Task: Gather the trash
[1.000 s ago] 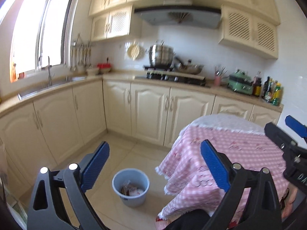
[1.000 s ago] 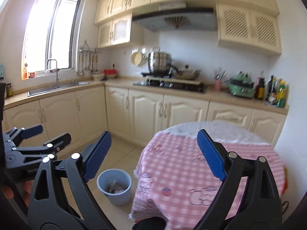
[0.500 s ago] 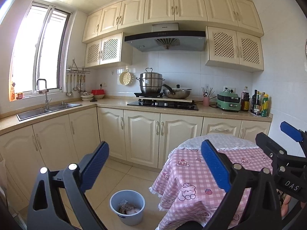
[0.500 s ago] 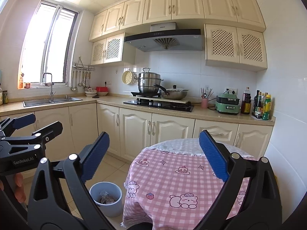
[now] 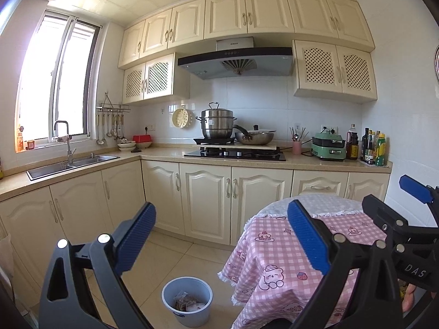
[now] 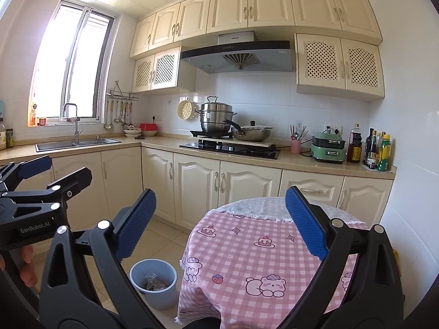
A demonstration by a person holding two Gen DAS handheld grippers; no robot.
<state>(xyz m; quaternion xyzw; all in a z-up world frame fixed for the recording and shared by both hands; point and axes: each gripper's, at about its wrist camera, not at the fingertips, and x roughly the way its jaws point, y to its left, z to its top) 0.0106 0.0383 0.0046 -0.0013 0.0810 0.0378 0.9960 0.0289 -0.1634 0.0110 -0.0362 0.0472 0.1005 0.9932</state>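
The lower part of the pale blue plastic bin (image 5: pixel 187 298) is cut off by the picture edge in the left wrist view, and the trash (image 5: pixel 189 303) inside it is a crumpled heap of wrappers too small to sort out. In the right wrist view the bin's far side hides behind the hanging tablecloth (image 6: pixel 263 255). Only fingertips of the person's hands show, at the picture edges.

The left tool (image 5: pixel 221 241) has its ribbed blue pads wide apart, gripping nothing; the right tool (image 6: pixel 219 219) likewise stands spread and bare. Each tool appears in the other's view: the right one at 3 o'clock from the left camera, the left one at 9 o'clock from the right camera.

The round surface wears a pink checked cloth with cartoon bears and cakes, fringed at the hem, and a white lacy strip lies across its far edge. The bin stands on the beige tiled floor (image 5: pixel 170 255) just beside the cloth, at 6 o'clock in the left view and 7 o'clock in the right.

Cream panelled cabinets (image 5: pixel 205 200) run along two walls. At 12 o'clock sit a steel stacked pot (image 5: pixel 218 124), a lidded pan, and a hood above; a steel sink (image 5: pixel 71 163) lies at 9 o'clock beneath a bright window.
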